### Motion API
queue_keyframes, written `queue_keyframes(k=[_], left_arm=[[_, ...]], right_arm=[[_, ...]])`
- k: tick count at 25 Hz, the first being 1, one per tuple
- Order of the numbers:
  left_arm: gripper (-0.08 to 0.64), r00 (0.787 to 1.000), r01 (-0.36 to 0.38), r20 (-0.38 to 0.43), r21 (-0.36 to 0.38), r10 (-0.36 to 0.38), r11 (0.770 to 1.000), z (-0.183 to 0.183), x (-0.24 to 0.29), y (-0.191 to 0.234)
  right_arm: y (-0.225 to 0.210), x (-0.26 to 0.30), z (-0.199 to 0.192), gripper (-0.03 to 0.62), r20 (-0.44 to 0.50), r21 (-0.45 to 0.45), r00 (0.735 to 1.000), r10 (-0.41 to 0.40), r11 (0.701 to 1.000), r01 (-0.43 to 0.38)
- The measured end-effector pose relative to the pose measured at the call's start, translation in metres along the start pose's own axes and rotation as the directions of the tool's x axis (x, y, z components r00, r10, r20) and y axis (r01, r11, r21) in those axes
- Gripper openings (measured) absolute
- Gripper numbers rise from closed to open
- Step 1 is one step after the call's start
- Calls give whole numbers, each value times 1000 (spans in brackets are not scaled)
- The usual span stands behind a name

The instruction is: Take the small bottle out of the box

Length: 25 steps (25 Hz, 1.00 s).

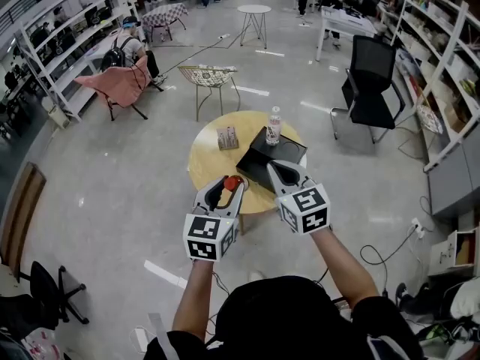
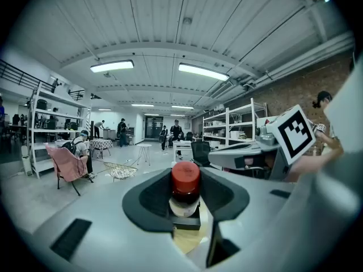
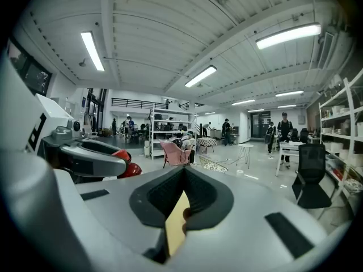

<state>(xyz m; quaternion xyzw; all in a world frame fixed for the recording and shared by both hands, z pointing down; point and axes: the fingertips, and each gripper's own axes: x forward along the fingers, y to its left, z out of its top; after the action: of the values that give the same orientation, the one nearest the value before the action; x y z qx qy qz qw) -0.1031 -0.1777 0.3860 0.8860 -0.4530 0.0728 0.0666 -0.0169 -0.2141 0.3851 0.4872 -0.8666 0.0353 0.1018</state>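
Observation:
My left gripper (image 1: 229, 188) is shut on the small bottle, and its red cap (image 1: 233, 182) shows between the jaws. In the left gripper view the red-capped small bottle (image 2: 185, 181) stands upright, clamped in the dark jaw notch of the left gripper (image 2: 185, 200). The bottle hangs above the near edge of the round wooden table (image 1: 206, 163), just left of the open black box (image 1: 264, 160). My right gripper (image 1: 279, 172) hovers over the box's near side with its jaws together and nothing held. The right gripper (image 3: 181, 200) shows only a thin slit.
A clear water bottle (image 1: 274, 124) stands behind the box and a small packet (image 1: 227, 137) lies to its left. Around the table stand a wire chair (image 1: 208, 77), a pink chair (image 1: 120, 85) and a black office chair (image 1: 373, 81). Shelving lines both sides.

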Motion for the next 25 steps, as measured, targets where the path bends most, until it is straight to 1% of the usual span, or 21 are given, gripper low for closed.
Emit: queue_keyframes(k=[16,25], left_arm=[[149,998,-51,42,-18,52,999,13,-34,-93],[149,998,-59,29,-29,60,998,0,-58,-156]], right_arm=[[-13,-93,1,2,53,-7,998,37,999,-37],[-6,-152,-20,2,45,4,997,58,998,-59]])
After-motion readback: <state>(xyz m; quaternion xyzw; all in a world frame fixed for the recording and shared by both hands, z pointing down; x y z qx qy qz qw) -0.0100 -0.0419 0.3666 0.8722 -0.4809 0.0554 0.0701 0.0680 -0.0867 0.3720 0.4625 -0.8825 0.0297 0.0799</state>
